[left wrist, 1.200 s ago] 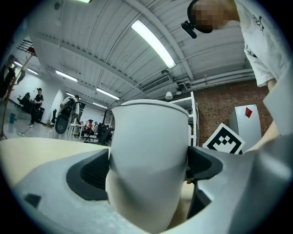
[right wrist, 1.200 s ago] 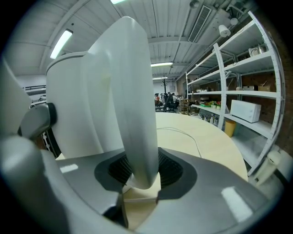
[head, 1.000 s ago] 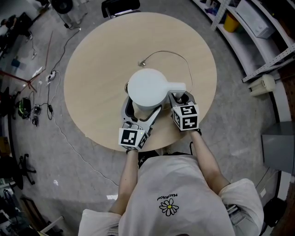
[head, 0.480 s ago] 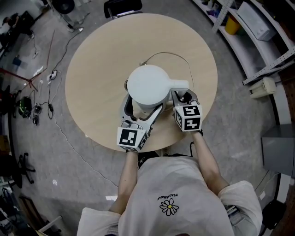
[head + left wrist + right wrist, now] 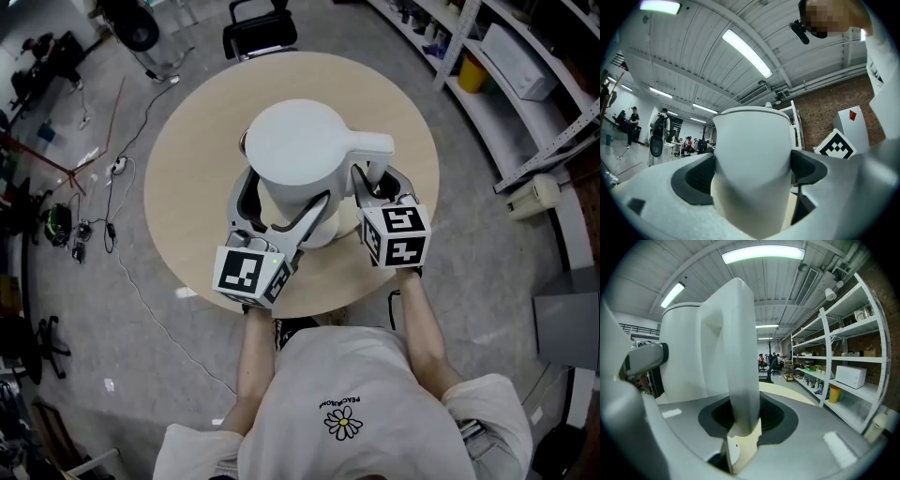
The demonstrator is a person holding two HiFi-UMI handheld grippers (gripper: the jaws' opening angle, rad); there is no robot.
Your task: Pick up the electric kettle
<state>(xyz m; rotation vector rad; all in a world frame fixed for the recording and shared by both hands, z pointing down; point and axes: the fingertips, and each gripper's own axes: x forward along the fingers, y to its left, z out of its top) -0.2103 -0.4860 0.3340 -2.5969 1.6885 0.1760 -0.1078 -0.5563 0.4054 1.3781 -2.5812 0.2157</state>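
Observation:
The white electric kettle (image 5: pixel 295 150) hangs above the round wooden table (image 5: pixel 187 187), held from both sides. My left gripper (image 5: pixel 281 202) is shut on the kettle's body (image 5: pixel 752 154), with its dark pads pressing on either side. My right gripper (image 5: pixel 372 187) is shut on the kettle's handle (image 5: pixel 370 147). In the right gripper view the handle (image 5: pixel 738 357) stands upright between the jaws (image 5: pixel 740 423), with the body (image 5: pixel 682 357) to its left. The kettle hides the table right under it.
A black chair (image 5: pixel 258 33) stands at the table's far side. Metal shelves (image 5: pixel 525 66) with boxes and a microwave (image 5: pixel 851 376) run along the right. Cables and gear (image 5: pixel 103 169) lie on the floor at the left.
Both grippers have risen together with the kettle, which now looks larger and is off the table. The cord seen on the table earlier is now hidden behind it.

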